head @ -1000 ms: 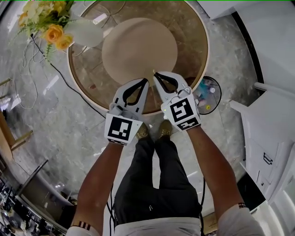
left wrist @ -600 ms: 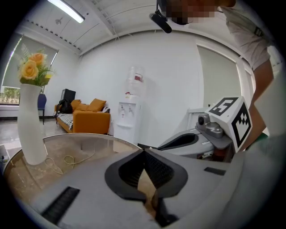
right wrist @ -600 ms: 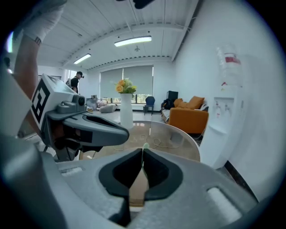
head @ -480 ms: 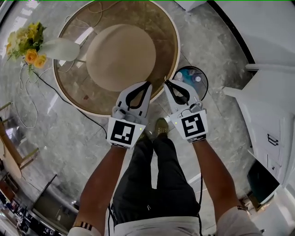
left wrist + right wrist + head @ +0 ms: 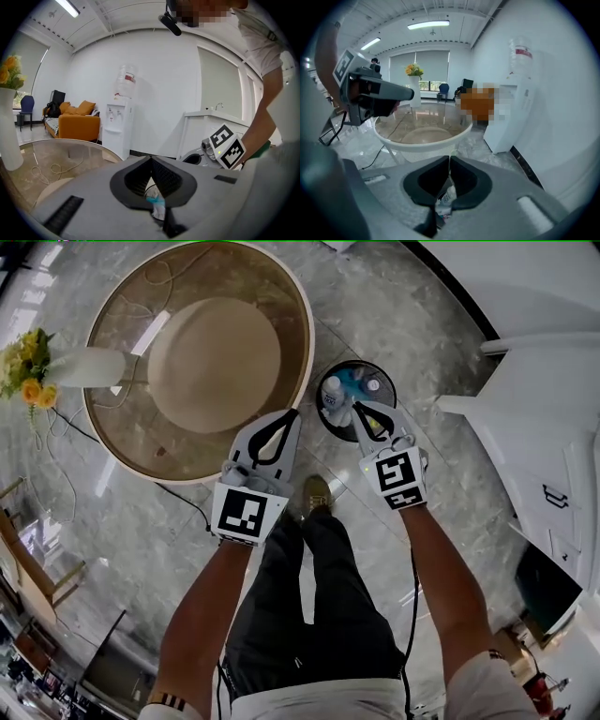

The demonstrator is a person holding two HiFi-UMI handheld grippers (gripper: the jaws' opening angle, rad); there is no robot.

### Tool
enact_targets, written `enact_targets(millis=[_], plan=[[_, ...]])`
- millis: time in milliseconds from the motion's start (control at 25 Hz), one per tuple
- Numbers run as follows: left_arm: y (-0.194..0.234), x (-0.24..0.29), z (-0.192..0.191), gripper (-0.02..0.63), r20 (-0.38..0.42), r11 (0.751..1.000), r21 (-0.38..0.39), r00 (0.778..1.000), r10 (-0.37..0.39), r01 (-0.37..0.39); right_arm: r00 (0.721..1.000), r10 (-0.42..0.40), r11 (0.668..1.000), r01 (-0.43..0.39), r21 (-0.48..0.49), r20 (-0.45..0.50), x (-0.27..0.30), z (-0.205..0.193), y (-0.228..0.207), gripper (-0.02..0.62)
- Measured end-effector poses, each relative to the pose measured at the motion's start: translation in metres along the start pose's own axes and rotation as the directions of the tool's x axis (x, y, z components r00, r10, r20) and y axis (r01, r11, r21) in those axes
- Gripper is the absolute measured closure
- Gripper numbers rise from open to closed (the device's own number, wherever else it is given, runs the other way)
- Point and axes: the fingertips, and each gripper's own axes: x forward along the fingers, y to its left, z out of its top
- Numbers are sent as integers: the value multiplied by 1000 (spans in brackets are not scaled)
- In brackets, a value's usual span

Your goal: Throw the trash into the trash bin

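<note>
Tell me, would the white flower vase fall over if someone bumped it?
Probably: the vase is tall and narrow, with flowers bunched on top. On the smooth glass table it might slide first. It looks ceramic, so likely breakable.

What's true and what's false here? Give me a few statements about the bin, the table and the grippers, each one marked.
The trash bin stands on the floor beside the round table. True.
The bin is empty. False: bottles and other trash lie in it.
The right gripper points over the bin. True.
The vase lies on the floor. False: it stands upright on the table.
The left gripper is wide open. False: its jaws are together.
</note>
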Motion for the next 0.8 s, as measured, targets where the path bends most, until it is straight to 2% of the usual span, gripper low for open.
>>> enact_targets(millis=[200,400,640,800], plan=[[-5,10,-4,606,0,1000,12,1000,-1,1,998,-6,1000,4,-26,-67,8,-26,-13,574],[-2,16,-3,606,-12,1000,12,1000,6,-6,994,11,1000,-12,-7,-108,15,-38,-18,523],[-2,20,6,606,-11,1000,9,1000,17,-17,996,13,1000,-14,-9,-92,7,-37,-22,515],[2,15,18,606,9,999,20,999,34,-34,999,-11,1000,11,-6,-42,-7,-16,-29,520]])
